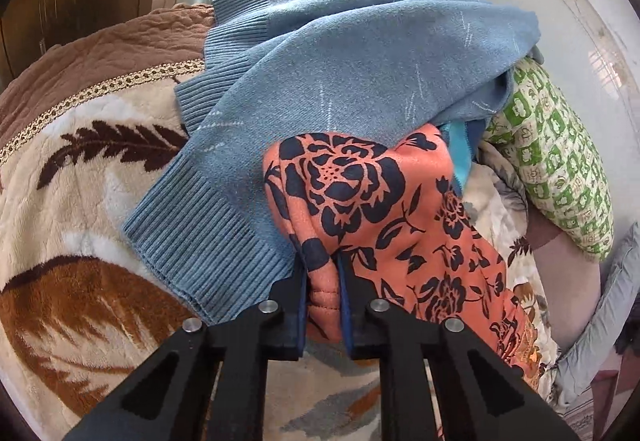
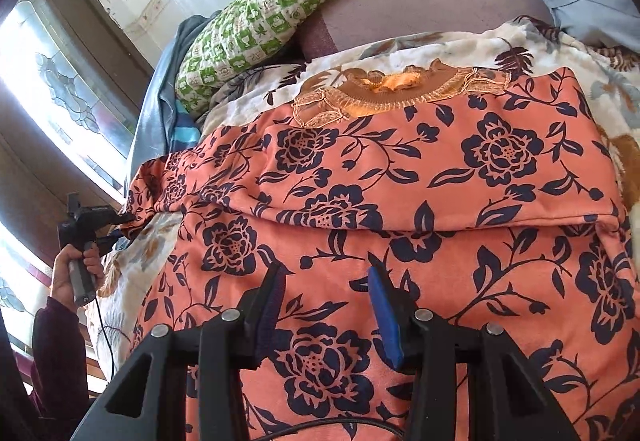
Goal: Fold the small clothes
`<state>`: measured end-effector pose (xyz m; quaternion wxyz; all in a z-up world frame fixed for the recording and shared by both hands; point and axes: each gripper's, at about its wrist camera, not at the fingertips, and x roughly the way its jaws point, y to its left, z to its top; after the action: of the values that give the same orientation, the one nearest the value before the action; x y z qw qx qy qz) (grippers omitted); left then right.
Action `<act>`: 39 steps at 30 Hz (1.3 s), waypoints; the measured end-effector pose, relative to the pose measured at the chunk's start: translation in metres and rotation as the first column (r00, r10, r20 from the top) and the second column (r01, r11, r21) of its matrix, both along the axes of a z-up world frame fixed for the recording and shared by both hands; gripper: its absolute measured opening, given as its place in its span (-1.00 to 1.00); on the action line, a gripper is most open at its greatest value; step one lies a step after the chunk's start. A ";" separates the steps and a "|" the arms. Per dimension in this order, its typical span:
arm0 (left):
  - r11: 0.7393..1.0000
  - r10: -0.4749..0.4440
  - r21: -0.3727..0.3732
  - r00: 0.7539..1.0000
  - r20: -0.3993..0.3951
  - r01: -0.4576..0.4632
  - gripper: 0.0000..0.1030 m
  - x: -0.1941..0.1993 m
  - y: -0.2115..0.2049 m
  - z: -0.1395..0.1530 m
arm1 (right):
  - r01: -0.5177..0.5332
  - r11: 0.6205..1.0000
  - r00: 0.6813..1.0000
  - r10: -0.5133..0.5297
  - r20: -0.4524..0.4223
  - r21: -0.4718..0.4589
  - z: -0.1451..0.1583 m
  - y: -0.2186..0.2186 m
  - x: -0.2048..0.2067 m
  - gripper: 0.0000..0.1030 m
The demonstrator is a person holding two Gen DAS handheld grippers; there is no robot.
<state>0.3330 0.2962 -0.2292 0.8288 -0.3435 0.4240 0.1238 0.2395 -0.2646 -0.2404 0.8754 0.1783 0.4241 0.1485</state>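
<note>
An orange top with a dark floral print lies spread on the bed, its brown embroidered collar at the far end. My right gripper hovers low over the top's near part, jaws open, nothing pinched between them. My left gripper is shut on a bunched end of the orange top, which looks like a sleeve. The right wrist view shows that left gripper at the far left, held by a hand, with the sleeve stretched out to it.
A blue knit sweater lies crumpled just beyond the held sleeve. A green-and-white patterned pillow rests by the wall. A cream and brown leaf-print blanket covers the bed. A window is at the left.
</note>
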 end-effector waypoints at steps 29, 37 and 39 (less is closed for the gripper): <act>0.644 -0.655 -0.308 0.712 0.252 0.701 -0.76 -0.038 -0.363 0.020 | 0.135 0.480 0.969 0.117 -0.216 0.867 -0.057 -0.040 0.026 0.22; 0.641 -0.737 -0.265 0.674 0.049 0.720 -0.08 -0.038 -0.334 0.019 | 0.201 0.449 0.946 0.142 -0.292 0.870 -0.075 -0.041 0.033 0.22; 0.686 -0.708 -0.164 0.702 0.074 0.709 -0.07 -0.038 -0.311 0.040 | 0.216 0.455 0.941 0.139 -0.308 0.864 -0.078 -0.041 0.034 0.22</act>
<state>0.2952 -0.0143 -0.1888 0.7786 -0.2269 0.5311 -0.2454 0.2738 -0.3054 -0.3187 0.5698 0.6406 0.4217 0.2950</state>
